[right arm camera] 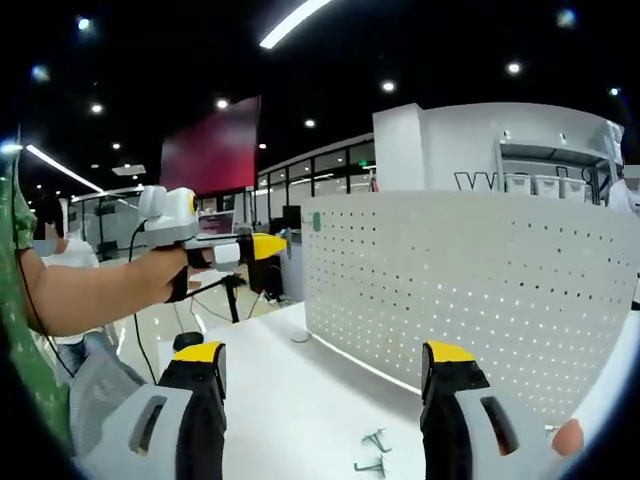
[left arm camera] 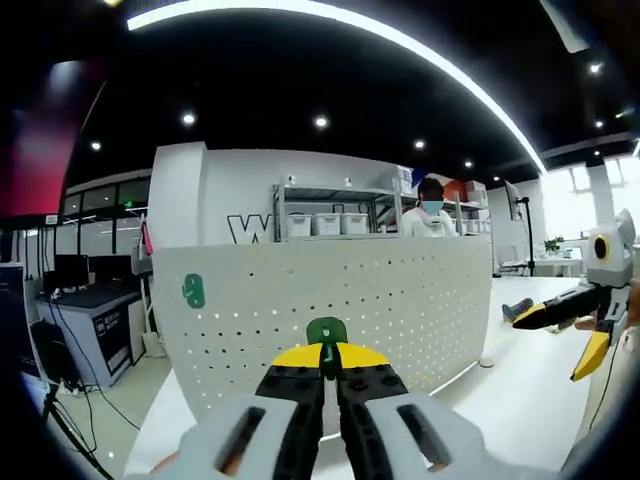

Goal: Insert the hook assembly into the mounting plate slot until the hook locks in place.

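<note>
Insertion is in hand: green hook [left arm camera: 326,331] clenched by left gripper [left arm camera: 327,362] before pegboard [left arm camera: 400,300]; right gripper [right arm camera: 325,365] released; slot alignment needed.

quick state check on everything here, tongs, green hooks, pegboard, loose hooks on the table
left tongs: shut on green hook
green hook: gripped, held in front of the pegboard, not inserted yet
right tongs: open, holding nothing
pegboard: upright on the table
second green hook: already on the pegboard, upper left
metal hooks: lying loose on the table

Dark ceiling [left arm camera: 330,70] with strip light [left arm camera: 400,45], white shelving [left arm camera: 340,212], desks [left arm camera: 85,300]
</note>
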### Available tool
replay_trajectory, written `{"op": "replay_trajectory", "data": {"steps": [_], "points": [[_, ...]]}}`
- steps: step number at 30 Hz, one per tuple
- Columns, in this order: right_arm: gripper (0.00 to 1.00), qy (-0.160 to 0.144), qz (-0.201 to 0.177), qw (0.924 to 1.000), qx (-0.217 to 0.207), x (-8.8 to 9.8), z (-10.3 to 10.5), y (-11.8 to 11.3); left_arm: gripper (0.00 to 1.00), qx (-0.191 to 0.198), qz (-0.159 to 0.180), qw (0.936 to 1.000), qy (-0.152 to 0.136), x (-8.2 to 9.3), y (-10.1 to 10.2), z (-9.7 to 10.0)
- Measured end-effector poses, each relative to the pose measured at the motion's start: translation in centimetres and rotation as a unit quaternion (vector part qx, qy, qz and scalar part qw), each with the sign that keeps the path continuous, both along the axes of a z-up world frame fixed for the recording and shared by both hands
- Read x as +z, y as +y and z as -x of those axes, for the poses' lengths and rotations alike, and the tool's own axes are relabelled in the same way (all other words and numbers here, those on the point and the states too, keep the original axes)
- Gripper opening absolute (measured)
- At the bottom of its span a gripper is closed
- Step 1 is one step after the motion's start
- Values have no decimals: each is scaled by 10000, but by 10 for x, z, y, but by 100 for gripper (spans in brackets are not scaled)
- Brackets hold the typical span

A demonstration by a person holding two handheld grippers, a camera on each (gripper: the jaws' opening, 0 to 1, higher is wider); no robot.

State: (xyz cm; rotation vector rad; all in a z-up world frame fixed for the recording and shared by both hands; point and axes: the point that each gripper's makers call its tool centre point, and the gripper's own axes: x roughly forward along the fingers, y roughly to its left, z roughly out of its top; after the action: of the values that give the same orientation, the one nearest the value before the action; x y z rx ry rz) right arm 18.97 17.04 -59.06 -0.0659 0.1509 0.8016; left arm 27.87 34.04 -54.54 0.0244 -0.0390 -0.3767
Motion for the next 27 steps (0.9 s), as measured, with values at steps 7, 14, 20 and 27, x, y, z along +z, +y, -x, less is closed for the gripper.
{"op": "replay_trajectory", "data": {"steps": [7, 14, 20, 27], "points": [[81, -20, 4, 10000, -41, 1, -3, -4, 2, 152, -38, 9998, -91, 11, 11, -13], [81, -56, 8, 9999, -91, 4, -7, -8, 2, 326, -124, 9992, -207, 26, 27, -34], [80, -42, 30, 9999, -113, 3, -9, -9, 2, 407, -212, 9986, -277, 35, 33, -50], [80, -55, 59, 9999, -141, 4, -12, -12, 3, 526, -318, 9977, -296, 37, 41, -69]]}}
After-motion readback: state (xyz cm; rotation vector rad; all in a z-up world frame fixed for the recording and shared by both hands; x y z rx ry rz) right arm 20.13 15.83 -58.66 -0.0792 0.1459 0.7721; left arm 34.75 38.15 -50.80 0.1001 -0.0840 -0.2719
